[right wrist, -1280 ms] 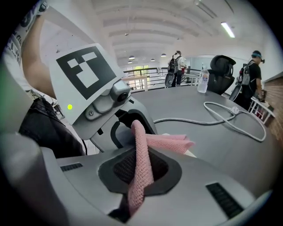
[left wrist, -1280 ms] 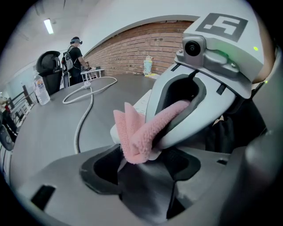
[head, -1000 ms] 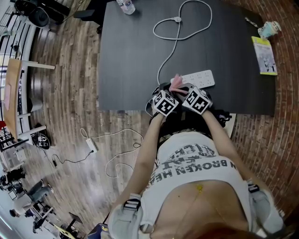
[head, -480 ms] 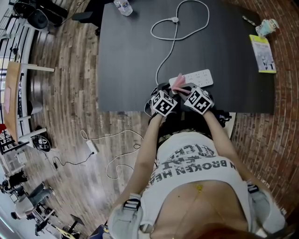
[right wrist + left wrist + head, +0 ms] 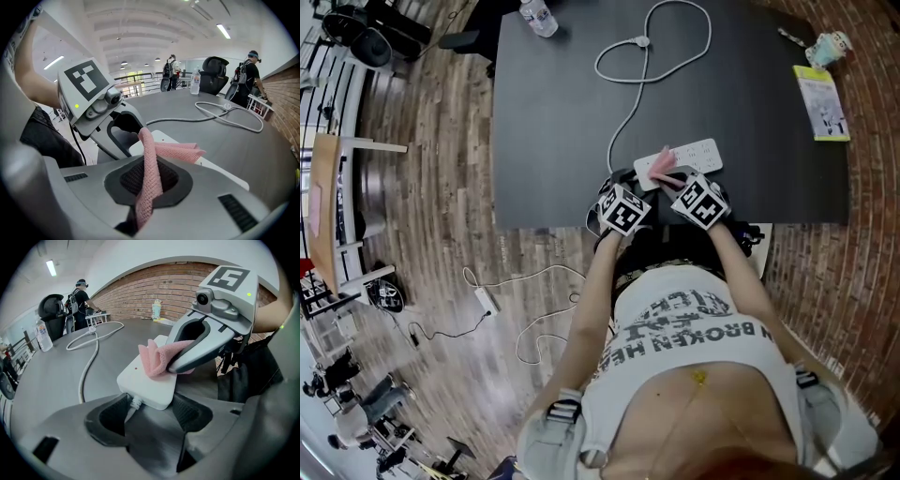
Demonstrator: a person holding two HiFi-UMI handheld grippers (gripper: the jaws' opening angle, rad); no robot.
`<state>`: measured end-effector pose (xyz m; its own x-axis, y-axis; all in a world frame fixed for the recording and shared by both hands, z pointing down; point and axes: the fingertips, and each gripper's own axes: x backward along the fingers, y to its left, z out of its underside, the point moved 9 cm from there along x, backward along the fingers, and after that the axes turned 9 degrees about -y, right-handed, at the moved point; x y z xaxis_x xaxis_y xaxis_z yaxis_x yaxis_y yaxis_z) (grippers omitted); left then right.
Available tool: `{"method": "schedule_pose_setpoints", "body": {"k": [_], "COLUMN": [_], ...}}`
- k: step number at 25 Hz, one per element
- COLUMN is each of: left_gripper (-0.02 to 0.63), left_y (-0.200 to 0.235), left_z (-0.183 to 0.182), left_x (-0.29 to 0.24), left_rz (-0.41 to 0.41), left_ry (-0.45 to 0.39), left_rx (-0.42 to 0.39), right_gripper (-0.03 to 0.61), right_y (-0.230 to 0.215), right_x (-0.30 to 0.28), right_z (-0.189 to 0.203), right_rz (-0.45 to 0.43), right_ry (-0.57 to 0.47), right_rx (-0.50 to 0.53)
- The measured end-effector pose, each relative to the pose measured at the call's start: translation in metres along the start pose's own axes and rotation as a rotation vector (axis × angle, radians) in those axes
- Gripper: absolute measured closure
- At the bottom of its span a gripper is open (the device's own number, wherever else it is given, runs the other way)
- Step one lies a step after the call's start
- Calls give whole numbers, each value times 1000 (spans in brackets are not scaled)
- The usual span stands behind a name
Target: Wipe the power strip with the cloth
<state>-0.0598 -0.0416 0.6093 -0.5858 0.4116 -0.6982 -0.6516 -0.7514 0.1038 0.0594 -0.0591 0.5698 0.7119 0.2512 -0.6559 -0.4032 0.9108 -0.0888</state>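
Note:
A white power strip (image 5: 694, 154) lies near the front edge of the black table (image 5: 553, 112). Its cable (image 5: 623, 112) loops away toward the far side. In the left gripper view, my left gripper (image 5: 150, 404) has its pads against both sides of the power strip (image 5: 143, 383) at the cable end. My right gripper (image 5: 152, 180) is shut on a pink cloth (image 5: 149, 168). The cloth's free end (image 5: 180, 151) is draped on top of the strip. From the head view the cloth (image 5: 661, 166) sits just right of the cable end, between the left gripper (image 5: 639, 187) and the right gripper (image 5: 671, 176).
A water bottle (image 5: 532, 17) stands at the table's far left edge. A yellow-green booklet (image 5: 820, 103) and a small cup figure (image 5: 823, 45) lie at the far right. Another power strip with a cable (image 5: 485, 300) lies on the wooden floor to the left. People stand in the background.
The cloth has slid a little along the strip, away from its cable end. My left gripper stays at the cable end.

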Motion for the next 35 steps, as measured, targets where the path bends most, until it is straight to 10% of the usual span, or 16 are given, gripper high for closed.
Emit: {"method": "schedule_pose_setpoints", "body": {"k": [35], "left_gripper": [331], "left_y": [0], "left_z": [1], "left_x": [0], "left_rz": [4], "left_ry": [3], "left_rx": [-4], "right_gripper": [563], "right_y": [-44], "right_x": [45], "right_z": [33], "right_rz": [221], "right_ry": [12], "right_rx": [-136]}}
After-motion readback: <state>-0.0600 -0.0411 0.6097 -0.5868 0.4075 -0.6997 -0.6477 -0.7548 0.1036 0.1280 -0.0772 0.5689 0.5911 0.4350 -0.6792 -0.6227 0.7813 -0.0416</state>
